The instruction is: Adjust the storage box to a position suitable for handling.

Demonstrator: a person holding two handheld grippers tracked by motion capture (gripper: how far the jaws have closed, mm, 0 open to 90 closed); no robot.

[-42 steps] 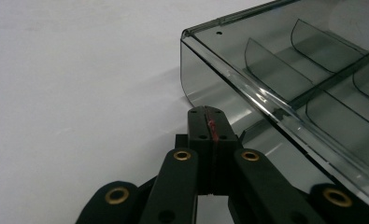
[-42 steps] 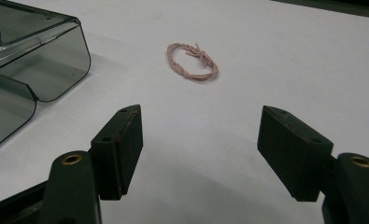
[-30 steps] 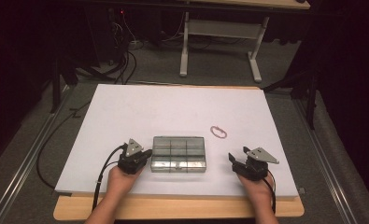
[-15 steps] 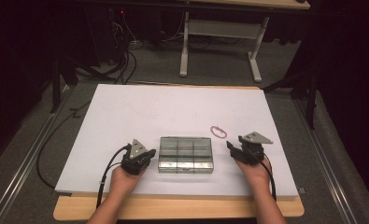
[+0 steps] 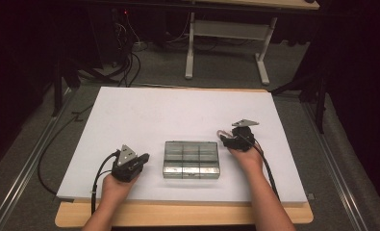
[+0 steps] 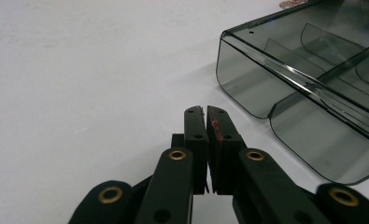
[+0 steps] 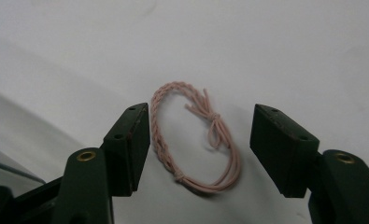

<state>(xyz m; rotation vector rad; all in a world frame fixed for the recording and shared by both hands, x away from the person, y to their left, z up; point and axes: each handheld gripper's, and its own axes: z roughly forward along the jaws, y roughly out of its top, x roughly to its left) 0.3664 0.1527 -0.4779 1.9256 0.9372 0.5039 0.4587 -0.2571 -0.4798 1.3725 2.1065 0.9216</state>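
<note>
While the left gripper (image 5: pixel 142 158) rests closed beside the compartment box (image 5: pixel 191 159), the right gripper (image 7: pixel 198 140) straddles the pink braided loop (image 7: pixel 195 142) on the tabletop (image 5: pixel 178 115), its wide jaws having just been opening; closing to grasp it likely comes next.

A white worktop (image 5: pixel 178 115) on a wooden board is set in a dim room. Grey carpet (image 5: pixel 149 72) is seen beyond it, with a white-legged table (image 5: pixel 226 29) and tangled cables (image 5: pixel 125 53).
</note>
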